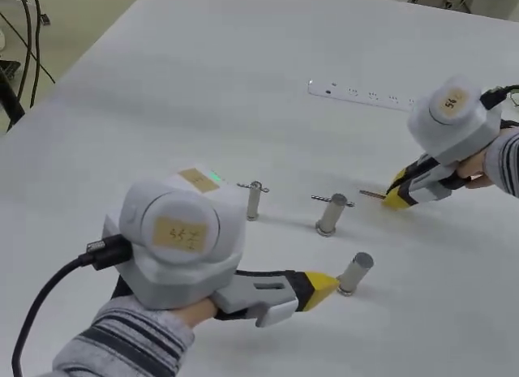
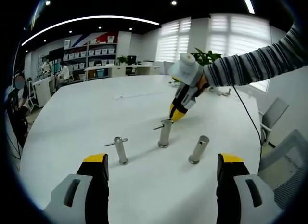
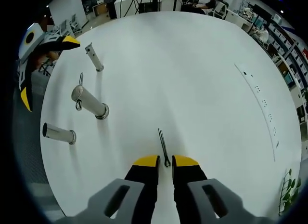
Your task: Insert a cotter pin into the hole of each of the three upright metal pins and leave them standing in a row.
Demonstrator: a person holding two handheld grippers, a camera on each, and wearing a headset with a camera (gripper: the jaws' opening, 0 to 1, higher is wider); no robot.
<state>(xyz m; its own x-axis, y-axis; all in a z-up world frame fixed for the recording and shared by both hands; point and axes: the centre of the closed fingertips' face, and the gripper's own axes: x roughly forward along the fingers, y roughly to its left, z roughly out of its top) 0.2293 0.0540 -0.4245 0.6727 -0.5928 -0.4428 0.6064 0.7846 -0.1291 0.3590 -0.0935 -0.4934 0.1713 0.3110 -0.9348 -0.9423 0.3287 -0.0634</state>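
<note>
A round tan sticker sits on the back of the right gripper, just beside the near end of the power strip. Its dark handwritten figures look like "15", seen tilted. Well apart from the power strip, the left gripper carries a second round sticker with handwritten marks too blurred to read. A small tan label lies on its top, also too blurred to read.
</note>
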